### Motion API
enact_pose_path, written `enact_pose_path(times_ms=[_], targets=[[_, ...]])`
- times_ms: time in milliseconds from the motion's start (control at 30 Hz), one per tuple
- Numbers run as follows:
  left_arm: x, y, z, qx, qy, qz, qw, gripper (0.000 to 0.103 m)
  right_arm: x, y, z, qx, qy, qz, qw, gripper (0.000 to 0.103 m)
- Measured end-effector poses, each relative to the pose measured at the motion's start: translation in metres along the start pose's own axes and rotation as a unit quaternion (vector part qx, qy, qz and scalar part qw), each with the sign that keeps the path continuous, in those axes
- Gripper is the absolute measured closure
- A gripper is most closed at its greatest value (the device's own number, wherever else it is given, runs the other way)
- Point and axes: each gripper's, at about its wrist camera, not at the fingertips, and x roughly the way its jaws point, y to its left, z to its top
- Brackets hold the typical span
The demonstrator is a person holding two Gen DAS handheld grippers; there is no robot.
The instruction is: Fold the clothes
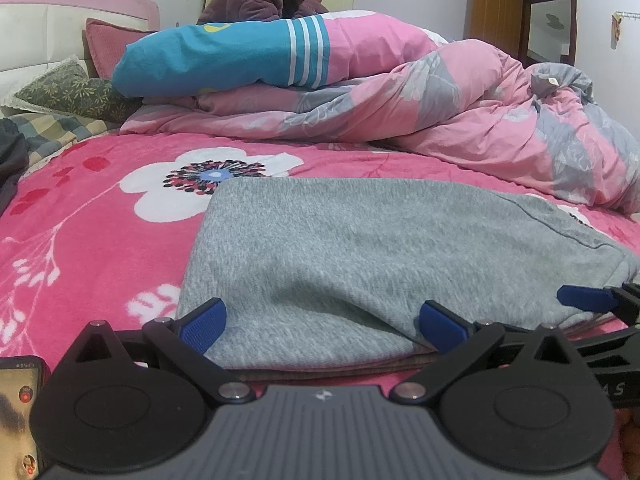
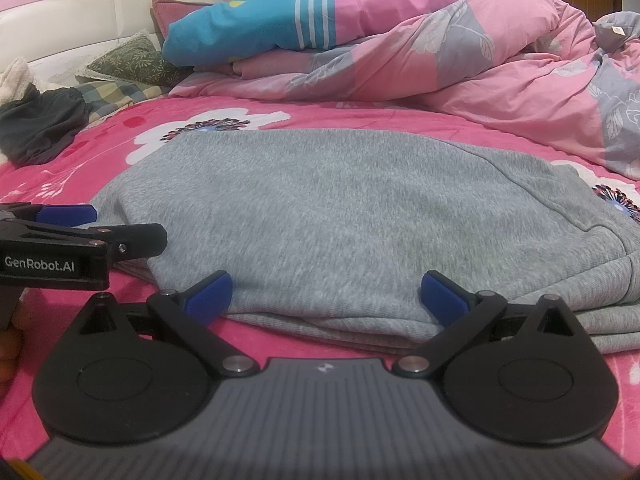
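A folded grey knit garment (image 2: 340, 208) lies on the pink floral bed (image 1: 80, 208); the left gripper (image 1: 322, 326) and right gripper (image 2: 326, 296) rest at its near edge, jaws spread.

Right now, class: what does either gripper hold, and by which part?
Nothing. Both the left gripper and right gripper have open jaws at the grey garment's near folded edge.

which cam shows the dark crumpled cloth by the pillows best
The right wrist view: the dark crumpled cloth lies whole on the pink blanket, left of the grey garment. The left wrist view catches only a sliver at its left edge.
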Motion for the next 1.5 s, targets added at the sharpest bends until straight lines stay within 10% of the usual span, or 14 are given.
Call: enact_pose_path(times_ms=[533, 933, 1167, 1500], targets=[[-0.077, 0.037, 0.036, -0.097, -0.027, -0.028, 0.9946, 0.0, 0.0, 0.0, 0.0, 0.003, 0.0, 0.002, 1.0, 0.001], [-0.124, 0.077, 0.13, -0.016, -0.019, 0.022, 0.9994, 0.0, -0.03, 0.002, 0.009, -0.003, -0.048, 0.064, 0.997, 0.001], [-0.086, 0.092, 0.147, -0.016, 0.025, 0.048, 0.9984, 0.0, -0.053, 0.08, 0.025, -0.161, -0.103, 0.149, 0.97, 0.001], [0.016, 0.093, 0.139, -0.014, 0.15, -0.008, 0.9886, 0.007, -0.001, 0.147, 0.029, -0.296, -0.064, 0.129, 0.944, 0.001]])
